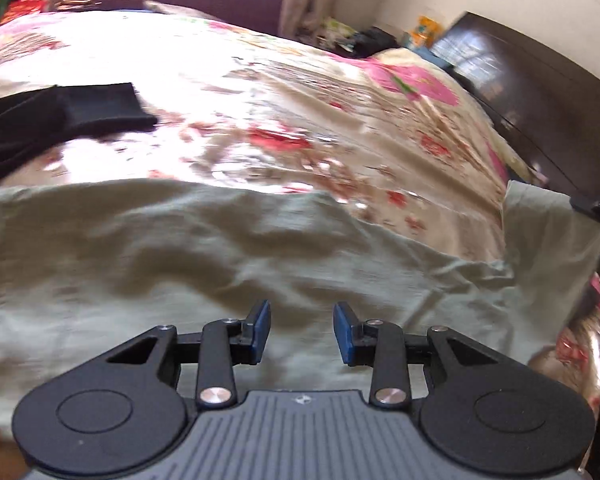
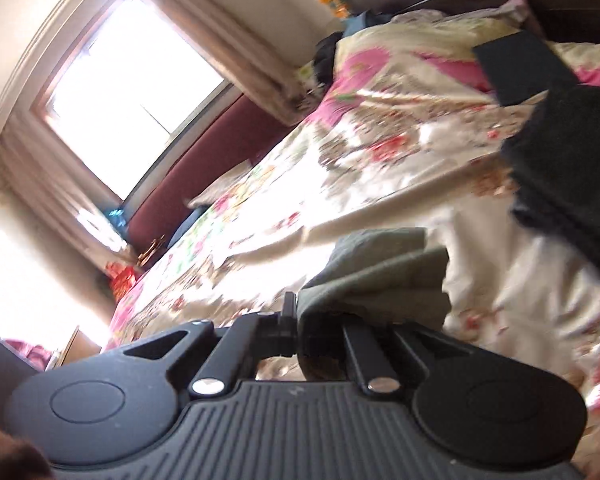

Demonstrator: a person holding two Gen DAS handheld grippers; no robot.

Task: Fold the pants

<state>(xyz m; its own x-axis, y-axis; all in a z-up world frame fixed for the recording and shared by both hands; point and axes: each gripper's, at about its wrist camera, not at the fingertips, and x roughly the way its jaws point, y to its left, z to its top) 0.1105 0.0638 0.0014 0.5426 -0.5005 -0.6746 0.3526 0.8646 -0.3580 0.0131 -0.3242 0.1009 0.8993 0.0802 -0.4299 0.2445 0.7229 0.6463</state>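
Left wrist view: black garment (image 1: 60, 116) at upper left on the floral bed (image 1: 300, 92); pale green pants (image 1: 220, 248) spread across the centre; left hand-held gripper (image 1: 301, 336) released, empty, lower centre. Right wrist view: right hand-held gripper (image 2: 300, 320) clenched, apparently on a pants fold (image 2: 380, 280), lower centre.

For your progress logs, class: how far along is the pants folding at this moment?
Done: nothing looks folded; the pale green pants lie mostly spread on the floral bedspread. In hand: the right gripper is shut on one end, lifting it; the left gripper is open, holding nothing. Left: every fold. The dark garment lies apart.
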